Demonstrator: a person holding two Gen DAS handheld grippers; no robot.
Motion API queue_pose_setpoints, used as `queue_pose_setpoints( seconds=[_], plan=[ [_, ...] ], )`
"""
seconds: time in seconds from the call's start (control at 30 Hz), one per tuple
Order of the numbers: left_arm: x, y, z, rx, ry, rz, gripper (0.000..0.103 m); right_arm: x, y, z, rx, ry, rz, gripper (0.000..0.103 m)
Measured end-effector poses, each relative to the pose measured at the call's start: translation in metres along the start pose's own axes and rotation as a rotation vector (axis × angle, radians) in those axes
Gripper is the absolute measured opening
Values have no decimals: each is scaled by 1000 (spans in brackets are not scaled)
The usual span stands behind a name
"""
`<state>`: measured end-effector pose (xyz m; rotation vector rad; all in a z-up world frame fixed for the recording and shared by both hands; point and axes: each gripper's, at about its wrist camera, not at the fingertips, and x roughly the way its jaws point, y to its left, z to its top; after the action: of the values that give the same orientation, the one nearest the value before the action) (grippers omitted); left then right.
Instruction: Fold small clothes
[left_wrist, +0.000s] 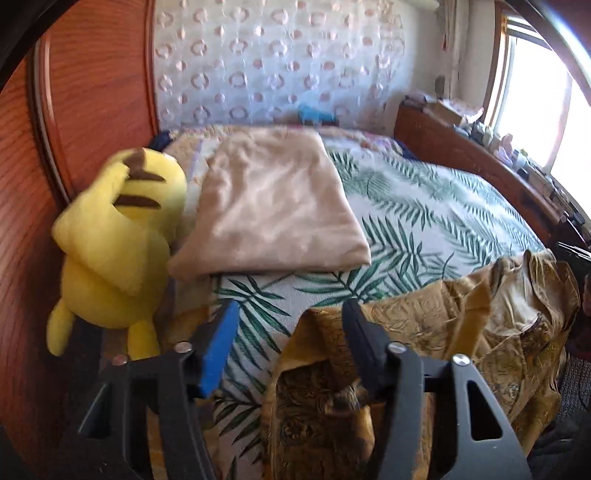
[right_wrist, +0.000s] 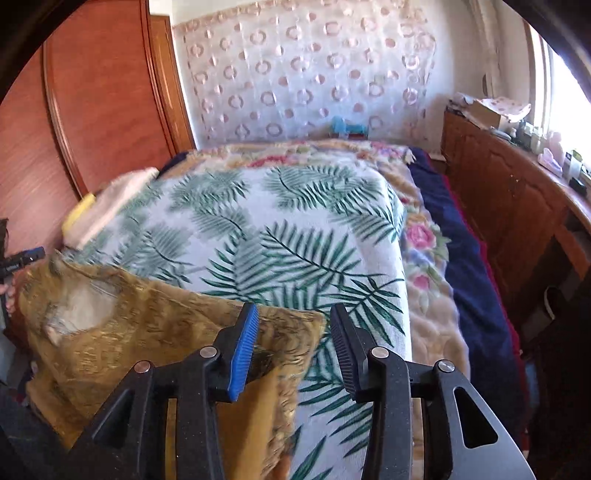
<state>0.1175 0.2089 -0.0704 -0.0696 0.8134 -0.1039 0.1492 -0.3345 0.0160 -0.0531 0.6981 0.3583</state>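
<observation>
Left gripper (left_wrist: 290, 325) and right gripper (right_wrist: 293, 332), fingers spread, hover over the mustard-patterned garment (left_wrist: 424, 332) (crumpled, lower frame) on the leaf-print bed (left_wrist: 424, 221); folded beige cloth (left_wrist: 273, 206) upper left.

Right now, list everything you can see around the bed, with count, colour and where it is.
garment: one, mustard gold with dark print, rumpled at the bed's near edge
folded cloth: one, beige, lying flat on the bed's left side
plush toy: one, yellow with brown marks, against the wooden panel beside the folded cloth
leaf bedspread: one, white with green fronds, covering the bed top
floral blanket: one, cream with pink flowers, showing at the bedspread's right edge
wooden panel: one, reddish brown, left of the bed
curtain: one, white with pink rings, behind the bed
left hand-held gripper: black, one blue pad, open above the garment's left end
right hand-held gripper: black, one blue pad, open over the garment's right corner
</observation>
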Motion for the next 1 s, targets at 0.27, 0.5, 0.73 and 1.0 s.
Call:
queue_pose_setpoints(
  seconds=[0.27, 0.5, 0.73, 1.0],
  plan=[
    [25, -12, -8, 31, 115, -71, 51, 24, 1, 1, 2, 72, 17, 42],
    [24, -15, -8, 42, 122, -94, 44, 42, 2, 8, 5, 123, 15, 54],
    [26, -18, -4, 68, 138, -90, 35, 48, 8, 13, -32, 153, 16, 54],
    [14, -29, -3, 102, 101, -91, 7, 52, 19, 16, -73, 176, 56, 9]
  ],
)
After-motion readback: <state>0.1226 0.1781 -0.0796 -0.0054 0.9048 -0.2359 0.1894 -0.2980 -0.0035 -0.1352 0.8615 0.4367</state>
